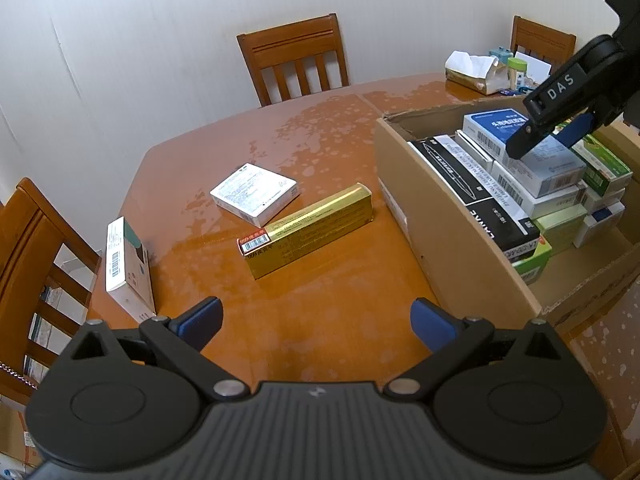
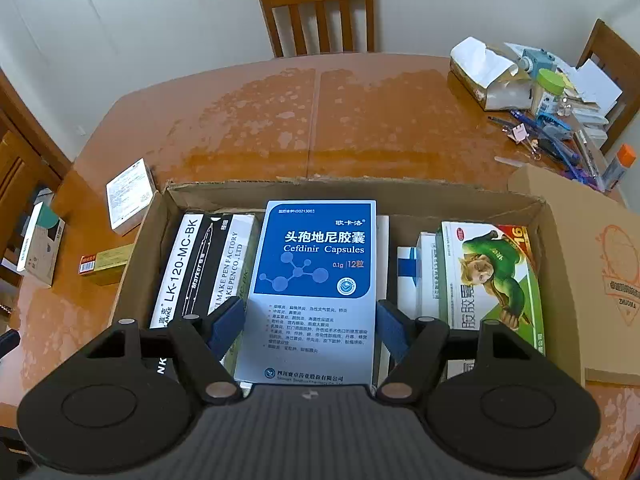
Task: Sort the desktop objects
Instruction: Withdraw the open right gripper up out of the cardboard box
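My right gripper [image 2: 310, 306] reaches down into the cardboard carton [image 2: 360, 190], and its blue pads sit against both long sides of a blue-and-white capsule box [image 2: 316, 264] that lies on top of the packed boxes. In the left wrist view the right gripper [image 1: 546, 142] straddles that same capsule box [image 1: 536, 160]. My left gripper [image 1: 316, 308] hangs open over bare tabletop with nothing between its fingers. Ahead of it lie a gold box [image 1: 308, 228], a flat white box [image 1: 256, 194] and a white-and-teal box [image 1: 128, 264] on its edge at the table's left.
The carton [image 1: 440, 224] also holds a black marker box [image 2: 188, 264] and a green box [image 2: 492, 276]. Tissue pack [image 2: 484, 76], jar and pens [image 2: 560, 148] clutter the far right corner. Wooden chairs [image 1: 296, 60] stand around the table.
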A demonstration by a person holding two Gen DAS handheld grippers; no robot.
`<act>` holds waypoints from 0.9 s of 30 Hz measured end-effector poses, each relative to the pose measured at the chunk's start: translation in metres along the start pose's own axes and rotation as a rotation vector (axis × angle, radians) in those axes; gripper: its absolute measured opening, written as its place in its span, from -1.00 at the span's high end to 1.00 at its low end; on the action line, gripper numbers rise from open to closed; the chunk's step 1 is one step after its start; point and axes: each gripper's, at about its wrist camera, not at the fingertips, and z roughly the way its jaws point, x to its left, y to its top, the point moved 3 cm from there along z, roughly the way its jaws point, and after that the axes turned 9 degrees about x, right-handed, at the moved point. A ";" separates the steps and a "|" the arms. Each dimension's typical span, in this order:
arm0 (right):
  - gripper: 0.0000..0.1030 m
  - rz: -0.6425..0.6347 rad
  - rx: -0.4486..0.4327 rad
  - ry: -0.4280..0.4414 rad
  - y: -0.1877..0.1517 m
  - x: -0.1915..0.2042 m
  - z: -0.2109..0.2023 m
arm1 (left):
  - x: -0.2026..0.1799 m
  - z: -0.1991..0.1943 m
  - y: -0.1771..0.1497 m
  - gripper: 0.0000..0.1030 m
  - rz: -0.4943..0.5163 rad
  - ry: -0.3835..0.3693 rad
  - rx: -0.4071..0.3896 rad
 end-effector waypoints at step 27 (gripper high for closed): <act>-0.80 0.373 -0.043 0.481 -0.006 -0.054 -0.031 | -0.002 -0.006 0.000 -0.95 0.015 0.005 -0.015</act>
